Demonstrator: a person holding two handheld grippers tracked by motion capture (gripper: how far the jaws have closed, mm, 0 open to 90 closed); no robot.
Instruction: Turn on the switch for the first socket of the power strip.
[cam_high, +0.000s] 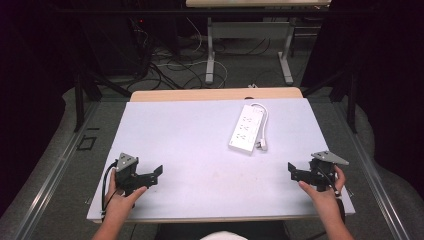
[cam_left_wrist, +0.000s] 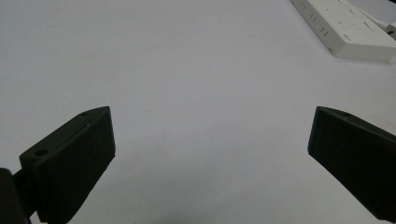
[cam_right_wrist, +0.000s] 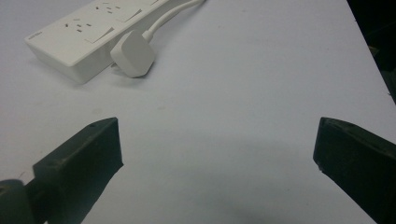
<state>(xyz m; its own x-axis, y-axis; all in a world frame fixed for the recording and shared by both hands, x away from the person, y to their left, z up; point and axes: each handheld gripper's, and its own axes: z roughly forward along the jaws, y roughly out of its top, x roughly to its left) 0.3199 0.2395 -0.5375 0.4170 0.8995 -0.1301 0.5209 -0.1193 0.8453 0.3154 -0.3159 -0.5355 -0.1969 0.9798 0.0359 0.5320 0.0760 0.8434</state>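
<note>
Toward the far right of the table lies a white rectangular plastic power strip (cam_high: 246, 129), flat, socket side up, its long axis running away from the person and leaning slightly to the right. Its white cord (cam_high: 264, 120) loops out from the far end and comes back down along the strip's right side, ending in a white moulded plug (cam_high: 261, 145) that rests on the surface just beside the strip's near right corner. In the right gripper view the plug (cam_right_wrist: 132, 59) sits close against the strip (cam_right_wrist: 79, 32), with the cord (cam_right_wrist: 170, 16) curving off behind it; whether plug and strip actually touch cannot be told. In the left gripper view the strip (cam_left_wrist: 345, 28) shows at the upper right, well beyond the jaws.

All of this rests on a pale lavender-grey tabletop sheet (cam_high: 190, 145) with a light wooden edge (cam_high: 215, 94) showing at its far side.

Near the front left corner, a hand holds the black two-jaw left gripper (cam_high: 150, 179), its jaws spread wide with nothing between them, only bare sheet (cam_left_wrist: 210, 140). Near the front right edge, the other hand holds the black two-jaw right gripper (cam_high: 294, 172), likewise gaping and empty, well apart from the strip. Each carries a grey three-cornered plate on top.

Beyond the table, dark cables lie tangled on the floor (cam_high: 170, 70) around the white metal legs of a second table (cam_high: 210, 50).
</note>
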